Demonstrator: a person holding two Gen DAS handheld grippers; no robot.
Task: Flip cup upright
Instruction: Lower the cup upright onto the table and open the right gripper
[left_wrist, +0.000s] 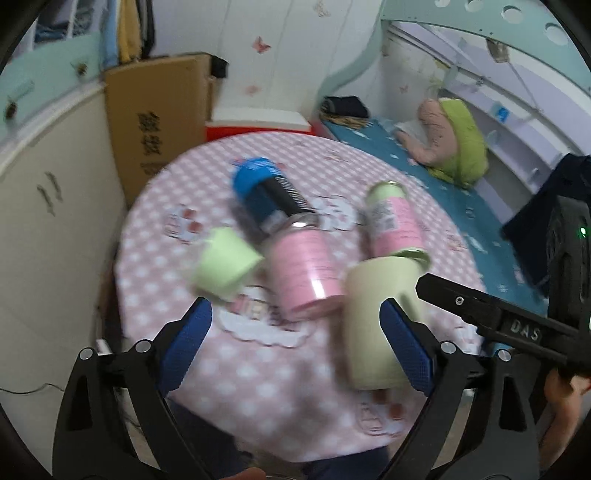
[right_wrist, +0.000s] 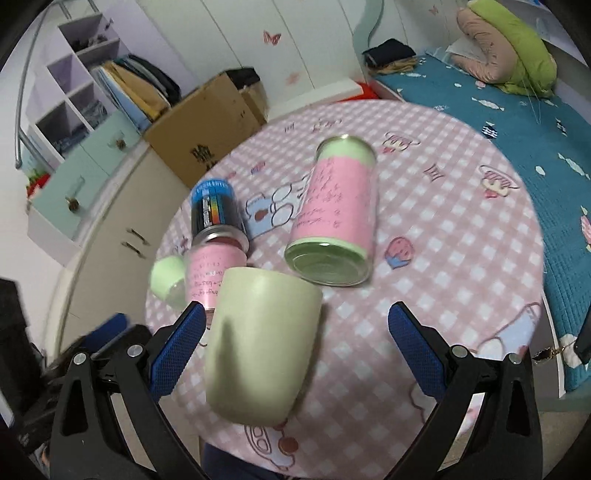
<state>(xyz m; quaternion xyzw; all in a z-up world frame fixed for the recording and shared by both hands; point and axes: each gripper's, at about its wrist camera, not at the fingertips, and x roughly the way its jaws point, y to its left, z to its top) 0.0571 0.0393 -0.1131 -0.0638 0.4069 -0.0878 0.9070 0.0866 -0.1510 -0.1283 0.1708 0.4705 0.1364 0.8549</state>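
Showing: a round table with five cylindrical vessels on it, seen from both wrist cameras; outlines are softened by blur.
Table (right_wrist: 461, 229): round top covered by a soft pink-and-white checked cloth printed with cartoon figures.
Cardboard box (right_wrist: 207, 125): brown corrugated carton with printed characters, standing beyond the table's far edge against pale cupboards.
Cup (right_wrist: 258, 343): pale yellow-green, matte, smooth-walled tumbler with no handle visible, upside down on the cloth with its flat closed base uppermost; it sits at the near edge of the table, between the right gripper's fingers but closer to the left one, not touched by either.
Large can (right_wrist: 334, 214): glossy cylinder, pink label with handwriting-style print, green bands and metal ends, just beyond the cup.
Small pink can (right_wrist: 212, 273): same pink label, shiny metal rim, beside the cup's left side.
Blue can (right_wrist: 214, 206): blue top, dark printed label, just behind the small pink can.
Green cup (left_wrist: 225, 262): light green, matte, short, left of the pink can.
Right gripper (right_wrist: 295, 347): black frame, blue textured pads, fingers spread wide, holding nothing.
Left gripper (left_wrist: 295, 339): same build, fingers likewise wide apart, empty.
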